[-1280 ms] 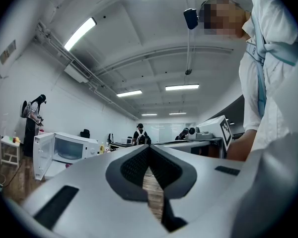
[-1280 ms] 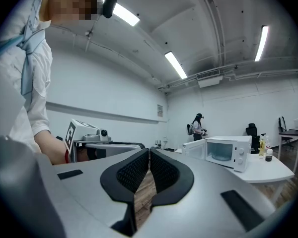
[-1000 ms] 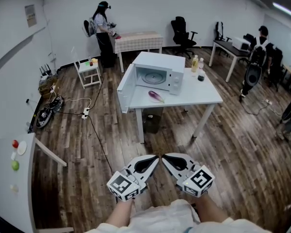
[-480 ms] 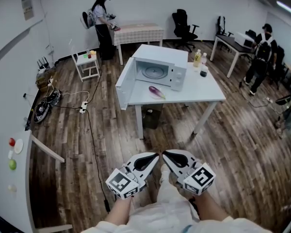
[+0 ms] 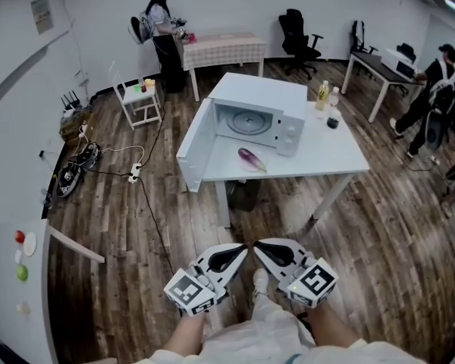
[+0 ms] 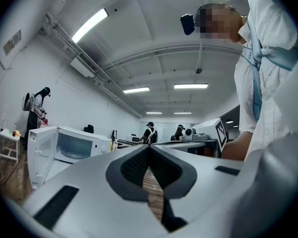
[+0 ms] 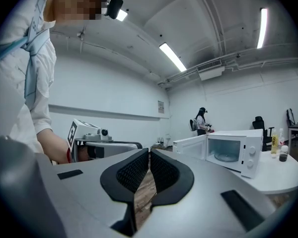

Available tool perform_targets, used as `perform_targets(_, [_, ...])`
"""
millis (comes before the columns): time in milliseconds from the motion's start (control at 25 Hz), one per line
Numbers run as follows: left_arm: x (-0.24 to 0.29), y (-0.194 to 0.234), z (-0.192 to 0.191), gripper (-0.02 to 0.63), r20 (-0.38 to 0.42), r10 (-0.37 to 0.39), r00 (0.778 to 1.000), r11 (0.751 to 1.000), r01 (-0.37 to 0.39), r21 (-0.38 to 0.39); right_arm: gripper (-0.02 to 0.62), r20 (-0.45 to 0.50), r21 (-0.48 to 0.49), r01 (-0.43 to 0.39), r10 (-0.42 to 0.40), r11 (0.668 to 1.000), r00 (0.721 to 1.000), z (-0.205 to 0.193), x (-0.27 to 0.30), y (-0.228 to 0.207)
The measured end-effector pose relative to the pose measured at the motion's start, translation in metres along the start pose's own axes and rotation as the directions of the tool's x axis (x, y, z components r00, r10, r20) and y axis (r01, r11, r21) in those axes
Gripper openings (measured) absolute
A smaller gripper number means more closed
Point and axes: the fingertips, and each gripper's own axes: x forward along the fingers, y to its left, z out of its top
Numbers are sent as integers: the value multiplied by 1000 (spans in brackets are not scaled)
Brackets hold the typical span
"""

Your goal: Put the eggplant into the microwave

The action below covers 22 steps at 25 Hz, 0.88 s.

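From the head view, the left tongs (image 5: 241, 250) and the right tongs (image 5: 259, 247) were held side by side low in the frame, above the wooden floor (image 5: 121, 218), their tips close to each other and pointing toward a white worktop (image 5: 330, 158) well ahead. Both were empty. The eggplant (image 5: 250, 158) lay on that worktop just in front of the microwave (image 5: 269, 97), outside its cavity. The microwave's door (image 5: 191, 146) stood swung wide open to the left, past the worktop's edge. Two bottles (image 5: 326, 97) stood on the worktop to the right of the microwave. Farther back, a person (image 5: 163, 29) stood at a second worktop covered with a checked cloth (image 5: 227, 48).

In the left gripper view, the left tongs (image 6: 149, 148) had their jaws together at the tips, with nothing between the pads; only floorboards showed through the slit behind them. The microwave (image 6: 84, 147) stood off to the left with its door (image 6: 39, 155) open.

In the right gripper view, the right tongs (image 7: 149, 151) were likewise closed tip to tip and held nothing. The microwave (image 7: 233, 152) stood to the right on the worktop (image 7: 283, 175), door (image 7: 191, 145) open and the turntable plate visible inside, with the bottles (image 7: 277, 145) beyond it.
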Motion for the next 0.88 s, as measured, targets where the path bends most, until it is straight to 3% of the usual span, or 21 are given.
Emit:
perform_targets(400, [87,86,13,2,16,8,1000,1000,-8,12,34,-7,-18,-11,11,1000,1000,7,34,-119])
perform_targets(880, [158,165,17,2,36,49,998,999,-49,4,35,-12,6,-60,60,998,998,16,78,-224])
